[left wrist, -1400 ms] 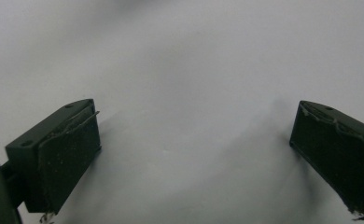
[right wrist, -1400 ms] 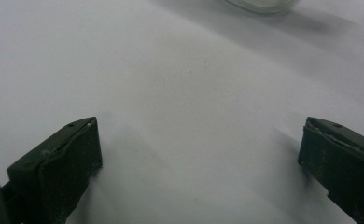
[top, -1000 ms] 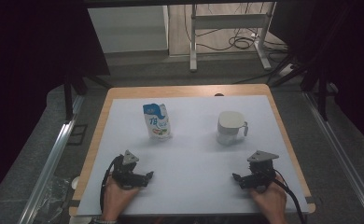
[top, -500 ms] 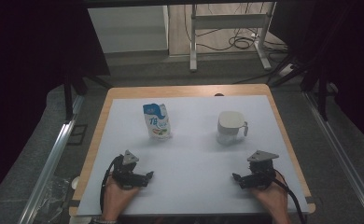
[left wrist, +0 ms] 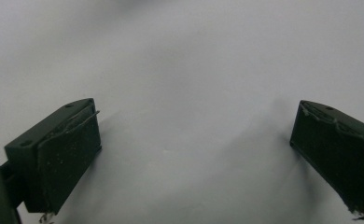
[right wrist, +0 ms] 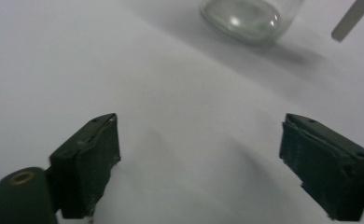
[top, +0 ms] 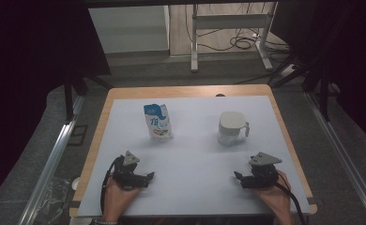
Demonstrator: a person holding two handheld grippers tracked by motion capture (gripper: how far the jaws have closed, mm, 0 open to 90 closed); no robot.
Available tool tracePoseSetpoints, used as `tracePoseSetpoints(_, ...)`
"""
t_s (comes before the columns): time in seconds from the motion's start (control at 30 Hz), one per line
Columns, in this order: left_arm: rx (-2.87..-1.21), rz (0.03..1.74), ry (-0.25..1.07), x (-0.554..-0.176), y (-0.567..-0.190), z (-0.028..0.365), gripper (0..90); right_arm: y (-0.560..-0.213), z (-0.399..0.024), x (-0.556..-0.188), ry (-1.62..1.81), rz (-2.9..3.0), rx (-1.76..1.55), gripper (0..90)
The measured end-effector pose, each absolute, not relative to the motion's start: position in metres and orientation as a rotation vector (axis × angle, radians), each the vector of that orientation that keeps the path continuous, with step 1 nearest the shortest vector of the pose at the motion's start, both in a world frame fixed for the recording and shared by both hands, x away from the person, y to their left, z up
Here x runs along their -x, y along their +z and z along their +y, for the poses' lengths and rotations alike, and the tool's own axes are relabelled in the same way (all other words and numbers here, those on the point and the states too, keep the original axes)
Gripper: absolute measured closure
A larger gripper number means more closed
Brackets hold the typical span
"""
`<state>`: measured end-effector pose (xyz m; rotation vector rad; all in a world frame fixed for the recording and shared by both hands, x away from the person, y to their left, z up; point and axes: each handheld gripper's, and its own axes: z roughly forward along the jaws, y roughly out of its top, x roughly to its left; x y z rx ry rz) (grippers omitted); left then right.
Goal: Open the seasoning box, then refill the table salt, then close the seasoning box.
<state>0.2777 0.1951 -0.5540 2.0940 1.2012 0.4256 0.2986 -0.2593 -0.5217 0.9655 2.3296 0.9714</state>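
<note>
On the white sheet [top: 195,159], the left gripper [top: 149,177] rests with jaws spread wide, the blue-and-white pouch [top: 158,122] beyond it. Right of the pouch stands the lidded jug [top: 231,127]; nearer, the right gripper [top: 238,177] gapes too. Nothing blocks either; nothing has moved.

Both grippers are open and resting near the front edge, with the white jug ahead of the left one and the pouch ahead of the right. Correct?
Not quite: the high view shows the white jug ahead of the right gripper and the pouch ahead of the left gripper. Both are open.
</note>
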Motion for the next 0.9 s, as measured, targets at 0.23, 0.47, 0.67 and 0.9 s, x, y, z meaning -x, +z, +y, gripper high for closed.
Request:
tracePoseSetpoints(0.23,-2.097,1.198,0.425,-0.278,-0.554,0.195,1.5,-0.510,-0.260,-0.305,1.037,2.330,-0.999,19.2)
tracePoseSetpoints(0.47,-2.097,1.199,0.425,-0.278,-0.554,0.195,1.5,-0.502,-0.263,-0.314,1.109,2.350,-1.062,28.7)
tracePoseSetpoints(0.67,-2.096,1.198,0.426,-0.278,-0.554,0.195,1.5,-0.499,-0.265,-0.318,1.132,2.319,-1.071,28.7)
tracePoseSetpoints(0.9,-2.095,1.199,0.427,-0.278,-0.554,0.195,1.5,-0.497,-0.266,-0.324,1.179,2.238,-1.088,25.8)
